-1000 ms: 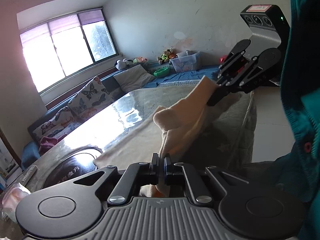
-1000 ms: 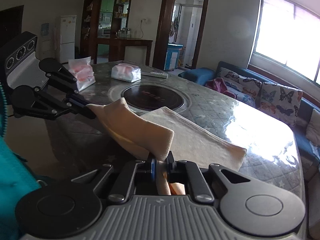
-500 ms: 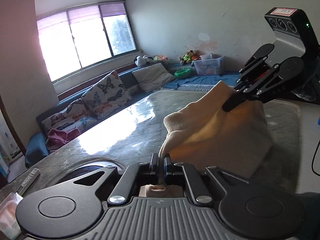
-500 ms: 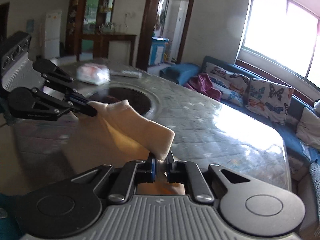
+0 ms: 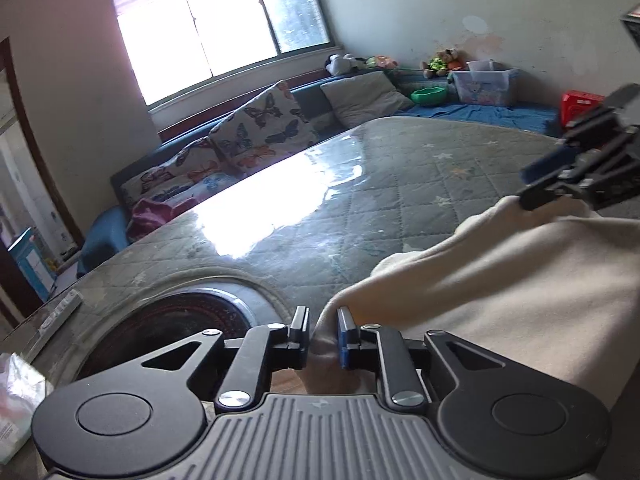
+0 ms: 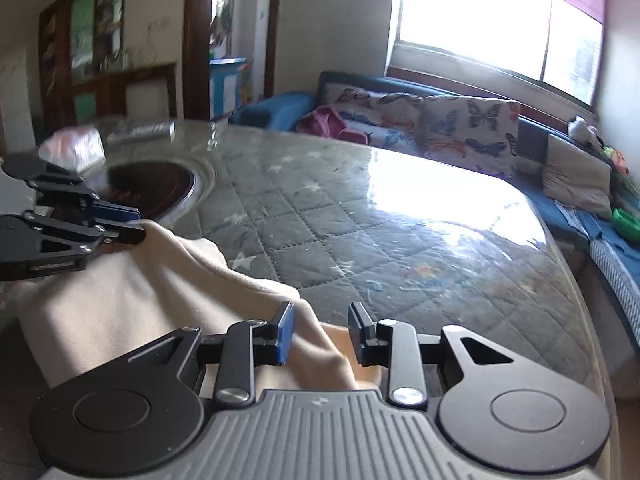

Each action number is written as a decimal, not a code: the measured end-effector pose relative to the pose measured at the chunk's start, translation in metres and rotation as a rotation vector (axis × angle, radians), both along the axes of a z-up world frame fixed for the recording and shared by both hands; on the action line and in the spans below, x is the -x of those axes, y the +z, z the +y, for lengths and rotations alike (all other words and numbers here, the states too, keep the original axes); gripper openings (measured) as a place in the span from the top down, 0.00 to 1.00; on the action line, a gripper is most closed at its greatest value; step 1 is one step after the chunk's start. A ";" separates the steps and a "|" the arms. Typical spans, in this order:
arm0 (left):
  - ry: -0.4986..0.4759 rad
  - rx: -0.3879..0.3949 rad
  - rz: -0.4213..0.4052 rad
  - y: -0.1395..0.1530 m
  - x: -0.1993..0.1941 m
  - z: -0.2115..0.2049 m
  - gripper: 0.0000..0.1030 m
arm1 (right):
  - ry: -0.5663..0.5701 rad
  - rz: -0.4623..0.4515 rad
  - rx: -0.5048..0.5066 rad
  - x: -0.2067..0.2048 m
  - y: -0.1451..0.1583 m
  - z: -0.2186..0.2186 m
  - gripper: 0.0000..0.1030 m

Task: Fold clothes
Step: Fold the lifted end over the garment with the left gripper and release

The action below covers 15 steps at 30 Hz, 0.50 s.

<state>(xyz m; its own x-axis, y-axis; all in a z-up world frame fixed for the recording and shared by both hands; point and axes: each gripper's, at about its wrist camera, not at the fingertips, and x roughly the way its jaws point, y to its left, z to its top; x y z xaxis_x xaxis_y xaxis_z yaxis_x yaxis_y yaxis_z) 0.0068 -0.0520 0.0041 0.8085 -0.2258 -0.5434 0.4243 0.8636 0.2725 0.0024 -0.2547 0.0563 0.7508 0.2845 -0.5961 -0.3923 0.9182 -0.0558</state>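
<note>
The cream fleece garment [image 5: 500, 300] lies on the quilted, star-printed table cover [image 5: 400, 184] beside the round black cooktop [image 5: 168, 328]. The left gripper [image 5: 323, 334] has its jaws parted a little, with cloth between them. The right gripper [image 6: 320, 334] stands wider, a fold of fabric loose in the gap. No brand or writing is legible; a blurred pink-white packet [image 6: 74, 146] sits beyond.
</note>
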 end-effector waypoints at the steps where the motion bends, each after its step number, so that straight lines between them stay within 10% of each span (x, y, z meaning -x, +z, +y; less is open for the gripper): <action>1: 0.018 0.012 0.000 0.003 0.001 0.002 0.81 | -0.007 0.000 -0.004 0.005 0.000 -0.003 0.69; 10: -0.012 0.200 0.062 0.031 0.026 0.002 0.81 | -0.119 0.047 -0.039 0.018 -0.015 -0.034 0.68; 15: -0.015 0.198 0.095 0.021 0.028 0.000 0.81 | -0.125 0.087 -0.099 0.009 -0.018 -0.042 0.90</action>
